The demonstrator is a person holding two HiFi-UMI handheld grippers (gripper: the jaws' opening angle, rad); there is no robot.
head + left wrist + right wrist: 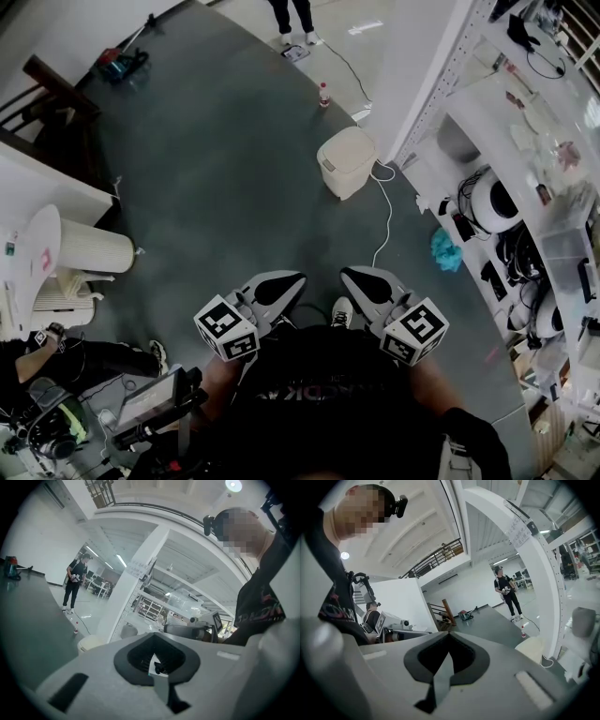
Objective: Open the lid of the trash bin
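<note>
The trash bin (347,161) is a cream bin with its lid down, standing on the dark grey floor beside a white shelf post, well ahead of me. It also shows as a pale bin (90,643) low in the left gripper view and as the bin (540,649) low right in the right gripper view. My left gripper (281,278) and right gripper (364,275) are held close to my body, side by side, far short of the bin. Both have their jaws together with nothing between them, as the left gripper (157,660) and right gripper (447,656) show in their own views.
A white cable (384,211) runs across the floor from the bin toward me. A small bottle (323,95) stands beyond the bin. Cluttered white shelving (525,187) lines the right. A white ribbed cylinder (89,248) lies at the left. A person (292,19) stands far off.
</note>
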